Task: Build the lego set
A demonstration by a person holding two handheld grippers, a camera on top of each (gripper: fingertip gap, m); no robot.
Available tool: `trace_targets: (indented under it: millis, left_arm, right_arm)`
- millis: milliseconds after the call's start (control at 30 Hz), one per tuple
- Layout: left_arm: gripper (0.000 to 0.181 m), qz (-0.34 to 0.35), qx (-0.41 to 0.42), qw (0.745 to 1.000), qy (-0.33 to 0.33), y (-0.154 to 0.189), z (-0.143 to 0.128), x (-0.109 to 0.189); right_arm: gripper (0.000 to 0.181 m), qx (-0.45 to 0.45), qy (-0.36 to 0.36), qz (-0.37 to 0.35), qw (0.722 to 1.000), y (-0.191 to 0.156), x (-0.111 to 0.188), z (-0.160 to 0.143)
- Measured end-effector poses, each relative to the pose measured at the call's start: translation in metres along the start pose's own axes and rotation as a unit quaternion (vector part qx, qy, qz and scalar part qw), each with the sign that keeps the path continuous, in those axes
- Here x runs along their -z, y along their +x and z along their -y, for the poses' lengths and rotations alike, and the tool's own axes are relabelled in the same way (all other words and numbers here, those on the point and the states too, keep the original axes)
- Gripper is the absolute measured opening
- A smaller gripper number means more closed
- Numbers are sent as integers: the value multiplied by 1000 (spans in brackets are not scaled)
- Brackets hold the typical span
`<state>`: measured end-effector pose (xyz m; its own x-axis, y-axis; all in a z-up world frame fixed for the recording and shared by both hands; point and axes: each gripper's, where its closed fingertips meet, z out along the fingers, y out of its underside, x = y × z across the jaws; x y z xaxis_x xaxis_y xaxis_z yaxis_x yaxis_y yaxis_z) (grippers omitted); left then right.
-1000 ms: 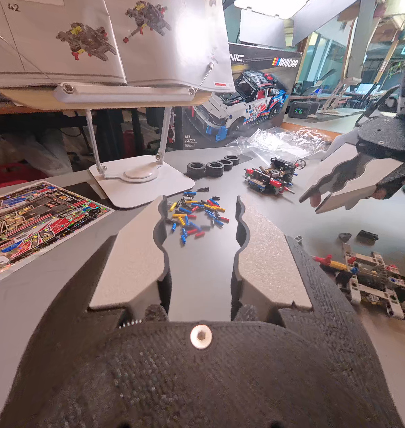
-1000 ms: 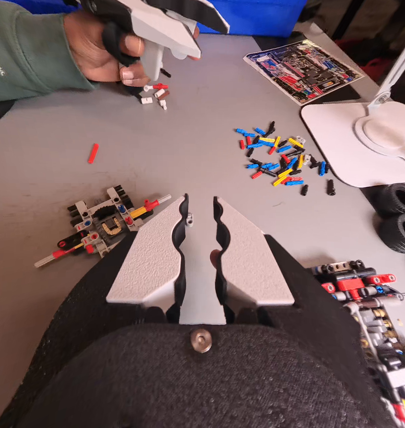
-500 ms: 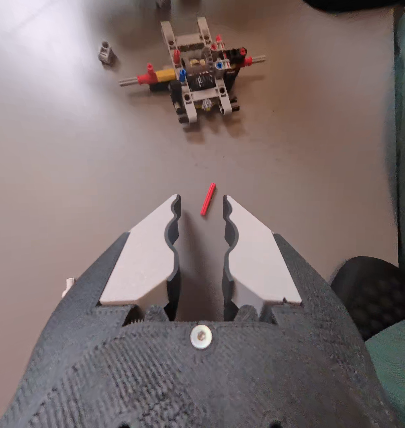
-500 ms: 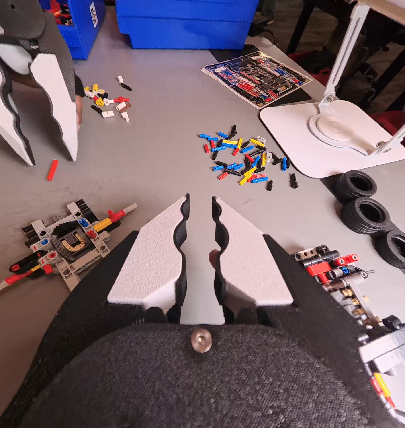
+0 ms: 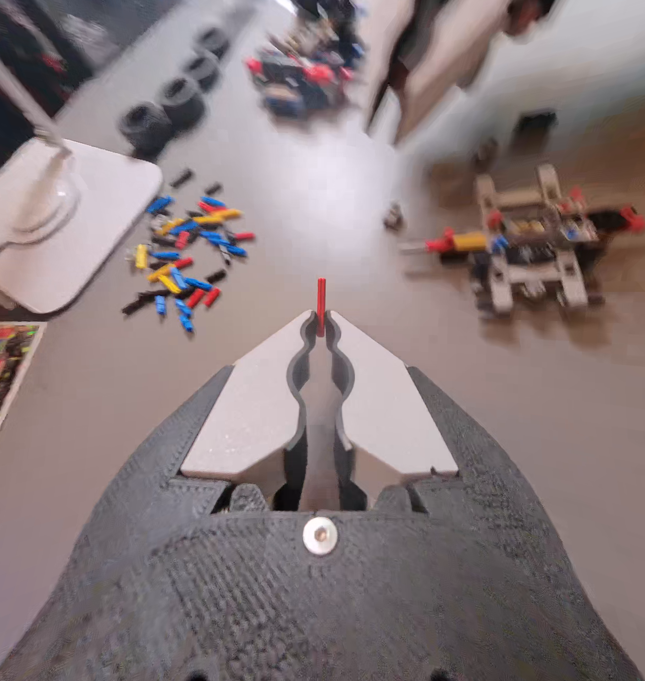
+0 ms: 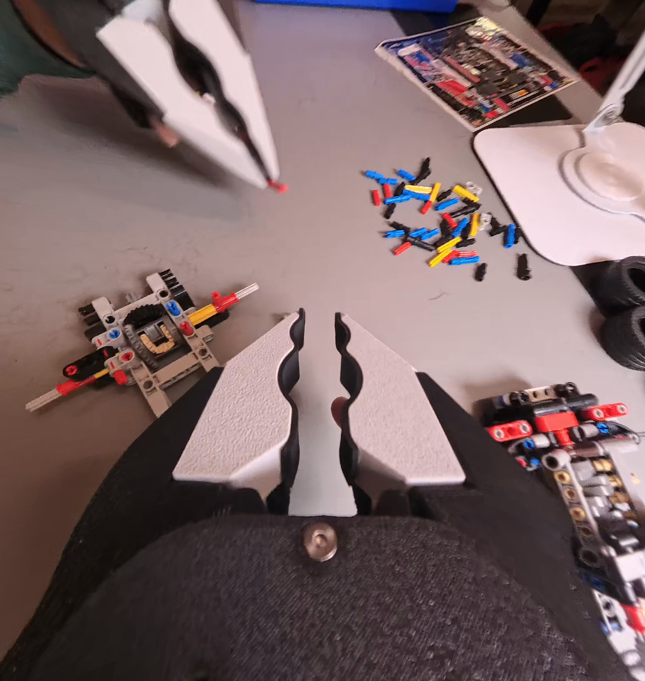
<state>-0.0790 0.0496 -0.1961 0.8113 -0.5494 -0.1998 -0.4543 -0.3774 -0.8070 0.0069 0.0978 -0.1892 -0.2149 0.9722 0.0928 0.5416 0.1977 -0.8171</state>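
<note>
Left hand-held gripper (image 5: pixel 321 313), grey-white fingers on a black textured body, is pinched tight on a thin red plastic axle pin (image 5: pixel 321 300); the pin sticks straight out past the tips, approx. half its length gripped. In the right wrist view the same pin (image 6: pixel 278 186) shows as a red stub at the tips, above the grey desk (image 6: pixel 332 110); whether it touches the desk can't be told. Right hand-held gripper (image 6: pixel 319 318) has a narrow gap btwn its fingers, nothing in it, and hangs over bare desk. Just left of its tips: a small grey-black gear-and-beam lego sub-assembly w/ red and yellow axle ends (image 6: pixel 144 339). Ahead and to its right: a scatter of blue, yellow, red and black pins (image 6: pixel 442 221), next to a white stand base (image 6: pixel 557 206). Close on its right: a larger black-red lego chassis (image 6: pixel 564 438), w/ black rubber tyres (image 6: pixel 638 313) farther right. A colourful sticker sheet (image 6: pixel 476 70) lies far ahead.
</note>
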Motion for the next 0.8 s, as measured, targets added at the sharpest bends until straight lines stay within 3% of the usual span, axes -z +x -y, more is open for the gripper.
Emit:
trace_targets:
  millis: [167, 300, 400, 467, 533, 633, 733, 800]
  left_arm:
    - [2, 14, 76, 991, 111, -20, 35, -6]
    - [2, -21, 93, 987, 130, -19, 52, -14]
    - [2, -33, 96, 985, 137, -23, 61, -17]
    - [2, -42, 98, 985, 135, -23, 60, -17]
    - [2, -53, 103, 983, 140, -19, 59, -15]
    - [2, -70, 130, 976, 163, -9, 59, -9]
    - [2, -72, 158, 969, 177, -1, 61, -7]
    - [2, -76, 158, 968, 181, 7, 67, -6]
  right_arm:
    - [18, 27, -56, 21, 998, -15, -13, -12]
    - [21, 63, -114, 25, 991, -19, -23, -22]
    - [6, 82, -134, 23, 987, -16, -31, -25]
    - [6, 77, -132, 32, 988, -15, -32, -23]
    - [6, 47, -80, 37, 995, -9, -30, -12]
    - [6, -48, 72, 37, 996, 8, -7, 26]
    - [6, -162, 222, 60, 960, 22, 25, 60]
    - [6, -219, 277, 95, 931, 22, 37, 69]
